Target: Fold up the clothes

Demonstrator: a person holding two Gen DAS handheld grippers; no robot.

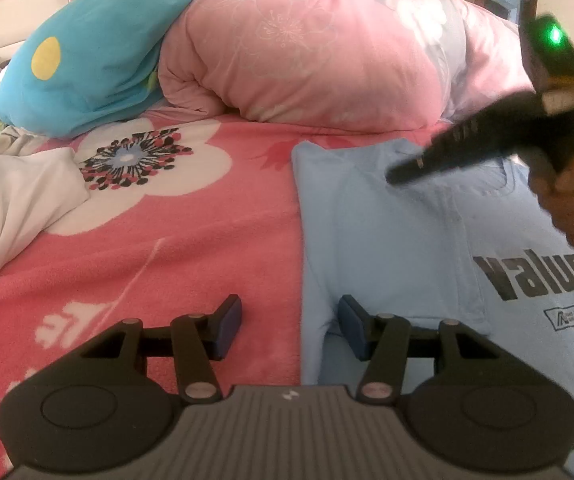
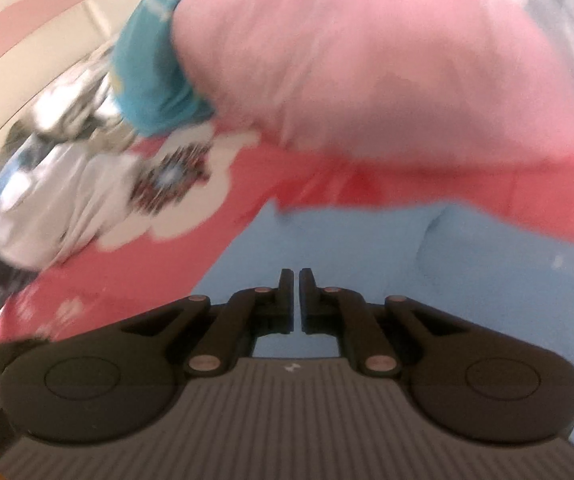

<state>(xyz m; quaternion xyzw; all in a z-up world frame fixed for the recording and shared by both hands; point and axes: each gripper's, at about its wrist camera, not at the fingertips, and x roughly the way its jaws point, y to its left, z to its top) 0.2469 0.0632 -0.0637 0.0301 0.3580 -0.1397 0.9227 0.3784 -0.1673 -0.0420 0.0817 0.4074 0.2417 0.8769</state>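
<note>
**A:** Over the left edge of the light blue T-shirt [image 1: 399, 240], the left gripper [image 1: 290, 326] has its jaws spread wide, one blue pad above the pink flowered blanket [image 1: 191, 264] and the other above the shirt's folded-in sleeve. Nothing is between them.

**B:** And the right gripper [image 2: 299, 298]?

**A:** In its own camera the jaws are drawn almost together with only a thin slit left, and no cloth shows in that slit. From the left wrist view it hangs above the shirt's collar end, held in a hand [image 1: 567, 200], and it is blurred.

**B:** How does the shirt lie?

**A:** Flat on the bed, print side up with "value" showing, the near sleeve apparently turned in along the body. That could fit a fold partly made or a shirt merely laid out; I can't tell which.

**B:** What might go wrong?

**A:** The left jaws straddle the shirt's edge, so closing there could pinch the fleecy blanket along with the sleeve and drag both. Taking only the top layer would let the tucked sleeve slide out. The right gripper's blur suggests speed; brushing the collar area could wrinkle the flat cloth.

**B:** Anything crowding it?

**A:** The rolled pink quilt [image 1: 307, 52] sits just beyond the collar, so cloth pushed that way could bunch against it. A white garment [image 1: 19, 196] lies well apart, left.
</note>
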